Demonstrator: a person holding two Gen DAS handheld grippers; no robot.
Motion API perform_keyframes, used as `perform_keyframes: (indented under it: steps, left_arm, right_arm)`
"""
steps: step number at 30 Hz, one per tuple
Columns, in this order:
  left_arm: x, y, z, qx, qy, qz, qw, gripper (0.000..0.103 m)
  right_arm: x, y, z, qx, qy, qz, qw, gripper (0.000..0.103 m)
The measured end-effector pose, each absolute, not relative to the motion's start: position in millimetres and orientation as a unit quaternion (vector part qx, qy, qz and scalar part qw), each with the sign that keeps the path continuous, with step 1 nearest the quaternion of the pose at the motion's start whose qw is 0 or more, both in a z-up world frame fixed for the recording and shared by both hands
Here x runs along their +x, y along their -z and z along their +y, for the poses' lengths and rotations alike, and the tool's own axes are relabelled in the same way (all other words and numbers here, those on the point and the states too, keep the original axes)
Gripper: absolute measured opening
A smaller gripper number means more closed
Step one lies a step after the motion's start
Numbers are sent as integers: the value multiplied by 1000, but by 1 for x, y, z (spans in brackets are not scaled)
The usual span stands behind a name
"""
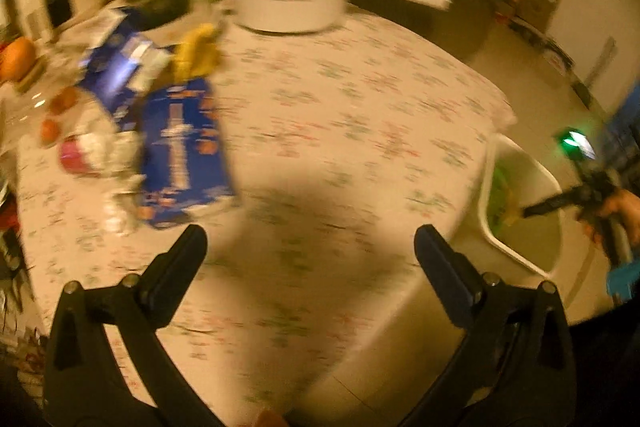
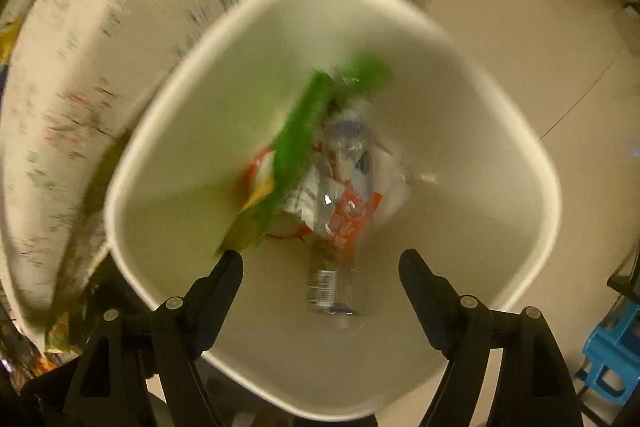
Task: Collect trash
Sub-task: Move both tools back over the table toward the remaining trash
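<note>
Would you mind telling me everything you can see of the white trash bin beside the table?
The trash bin is a white, smooth, plastic-looking tub with a rounded-square rim and tapering walls, standing upright and open on the tiled floor, close against the hanging floral tablecloth. Inside lie a green wrapper, crumpled clear plastic, orange-and-white packaging and a clear bottle with a barcode label. The right gripper hangs open above its mouth. In the left wrist view the bin sits just past the table's right edge.
</note>
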State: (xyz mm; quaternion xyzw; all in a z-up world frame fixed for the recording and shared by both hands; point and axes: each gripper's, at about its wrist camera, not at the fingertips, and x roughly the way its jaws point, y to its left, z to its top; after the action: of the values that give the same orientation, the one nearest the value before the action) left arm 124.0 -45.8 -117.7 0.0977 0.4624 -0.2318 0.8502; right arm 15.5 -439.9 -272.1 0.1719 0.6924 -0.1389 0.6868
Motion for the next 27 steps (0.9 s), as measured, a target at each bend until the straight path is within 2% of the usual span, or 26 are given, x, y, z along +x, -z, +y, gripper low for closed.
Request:
perform_keyframes:
  steps: [12, 17, 24, 27]
  left_arm:
    - [188, 132, 45, 35, 116, 458, 881, 103]
    - [198, 147, 61, 50, 107, 471, 874, 103]
    - [208, 164, 84, 2, 86, 495, 865, 103]
    - [212, 169, 89, -16, 93, 501, 860, 95]
  right_arm:
    - [39, 146, -392, 119, 158, 528, 826, 85]
    - [62, 131, -358, 104, 126, 491, 856, 85]
    - [92, 128, -296, 81, 80, 464, 878, 85]
    - [102, 125, -271, 70, 62, 455, 886, 85]
